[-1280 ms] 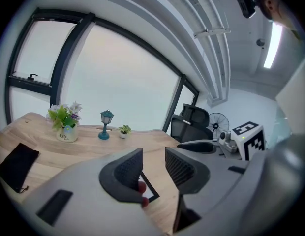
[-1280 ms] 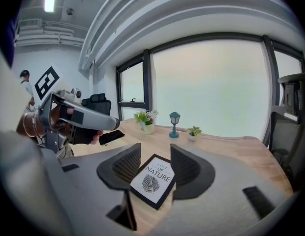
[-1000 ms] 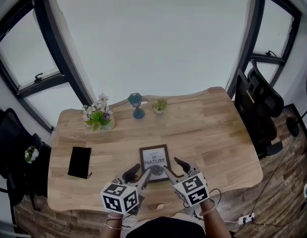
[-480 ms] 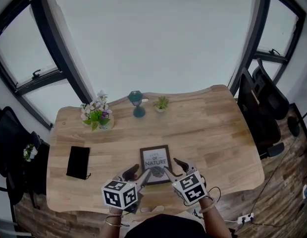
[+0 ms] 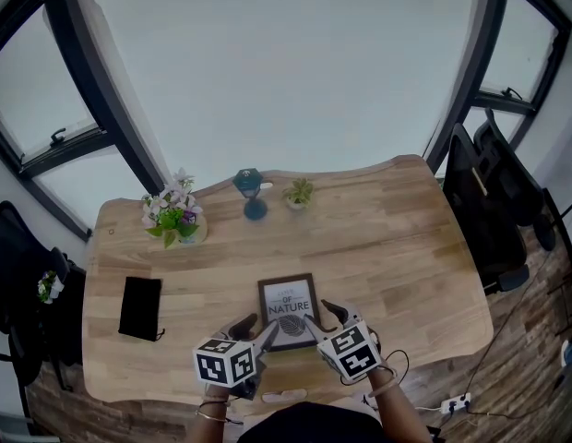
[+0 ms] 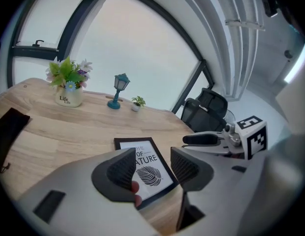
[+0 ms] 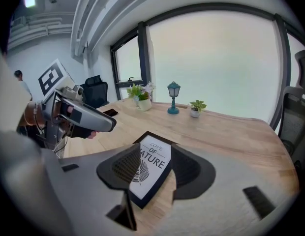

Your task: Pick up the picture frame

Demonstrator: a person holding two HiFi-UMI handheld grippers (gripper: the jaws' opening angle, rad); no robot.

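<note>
Hovering with jaws apart, our left gripper lines up on the near left corner of the frame without clamping it. Our right gripper is likewise spread wide, with the frame's near right corner showing in its gap. The frame lies flat on the table, close to our edge. Compared with 1 second ago, both grippers have barely shifted and sit by the same 2 corners. We judge the lift has not begun: the approach is nearly done, and closing on an edge comes next. Beyond stand flowers, a lamp and a plant. A pouch lies at left.
</note>
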